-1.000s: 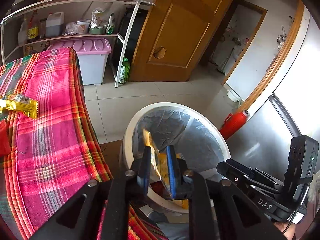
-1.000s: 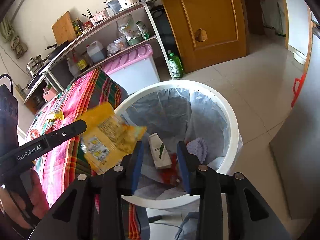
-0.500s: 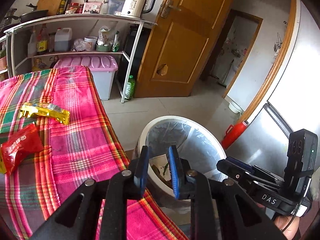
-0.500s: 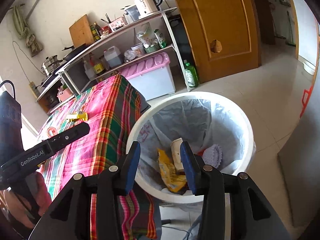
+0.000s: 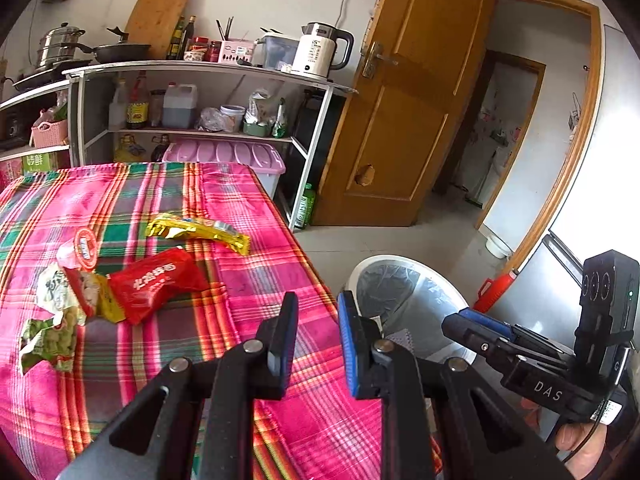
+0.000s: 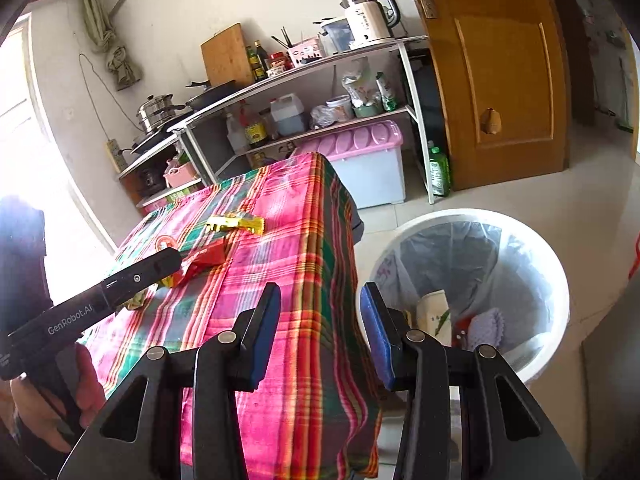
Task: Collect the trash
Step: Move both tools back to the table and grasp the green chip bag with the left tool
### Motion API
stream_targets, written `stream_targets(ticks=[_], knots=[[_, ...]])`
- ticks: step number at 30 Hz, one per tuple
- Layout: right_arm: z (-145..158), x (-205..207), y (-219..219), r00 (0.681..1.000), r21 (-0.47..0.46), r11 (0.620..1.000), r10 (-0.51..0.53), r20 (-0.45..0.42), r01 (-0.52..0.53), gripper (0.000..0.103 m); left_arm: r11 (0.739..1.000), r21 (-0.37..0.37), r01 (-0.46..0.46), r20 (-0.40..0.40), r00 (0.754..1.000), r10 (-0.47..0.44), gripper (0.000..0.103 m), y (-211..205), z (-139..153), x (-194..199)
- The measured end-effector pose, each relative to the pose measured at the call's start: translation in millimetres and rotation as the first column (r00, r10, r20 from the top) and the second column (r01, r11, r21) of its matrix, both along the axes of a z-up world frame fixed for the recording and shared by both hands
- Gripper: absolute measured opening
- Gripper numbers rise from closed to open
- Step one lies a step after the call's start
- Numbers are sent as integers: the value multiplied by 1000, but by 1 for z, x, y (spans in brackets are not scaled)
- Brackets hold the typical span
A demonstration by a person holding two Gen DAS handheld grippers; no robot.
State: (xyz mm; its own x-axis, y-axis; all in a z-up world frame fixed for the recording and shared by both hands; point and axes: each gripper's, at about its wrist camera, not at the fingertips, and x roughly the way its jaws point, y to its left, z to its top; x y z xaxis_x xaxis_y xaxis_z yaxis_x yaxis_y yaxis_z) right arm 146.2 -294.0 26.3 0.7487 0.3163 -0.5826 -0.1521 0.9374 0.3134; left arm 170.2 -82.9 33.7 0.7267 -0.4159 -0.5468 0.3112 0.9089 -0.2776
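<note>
We see a surface draped in a soft woven plaid cloth of pink, green and orange [image 5: 132, 360], its edge hanging in folds beside a round white plastic bin lined with a thin translucent bag [image 6: 556, 280]. On the cloth lie 4 crinkled wrappers: a long glossy yellow foil wrapper [image 5: 198, 232], a shiny red plastic packet with white print [image 5: 158, 284], a torn red-and-yellow snack bag [image 5: 90, 290] touching it, and a crumpled green-and-white wrapper [image 5: 50, 334] nearest the left edge. Inside the bin rest a pale cardboard carton [image 6: 434, 314] and a frilled lilac paper piece [image 6: 486, 326].

Our left gripper [image 5: 316, 328] has its blue-padded jaws narrowly apart with nothing between them, over the cloth's near corner. Our right gripper [image 6: 318, 322] is spread wider and empty, straddling the cloth edge and the bin rim.

1 second ago the left gripper pinched a yellow packet above the bin; now that packet has gone from its jaws, and both grippers have swung from the bin toward the surface.
</note>
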Motion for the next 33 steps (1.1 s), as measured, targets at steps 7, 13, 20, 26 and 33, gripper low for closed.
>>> stream_targets(ticks=[7,13,20,26,33], knots=[[6,-4,30,996,-10,997,82,27,-82,43,997,15,-80,16,997,80,22,36,-2,-13],[4,-4,57,989,-17,989,146,20,-145,43,990,24,-141,26,990,140,22,64,-5,-26],[-4,1,77,983,-21,982,185,-3,-185,44,974,36,-225,27,974,224,32,100,-12,-39],[-6,8,92,977,-30,977,213,-12,-213,48,952,27,-304,16,953,303,46,134,-21,-43],[-5,22,113,969,-55,967,249,-7,-249,48,922,41,-384,-8,923,385,57,165,-33,-36]])
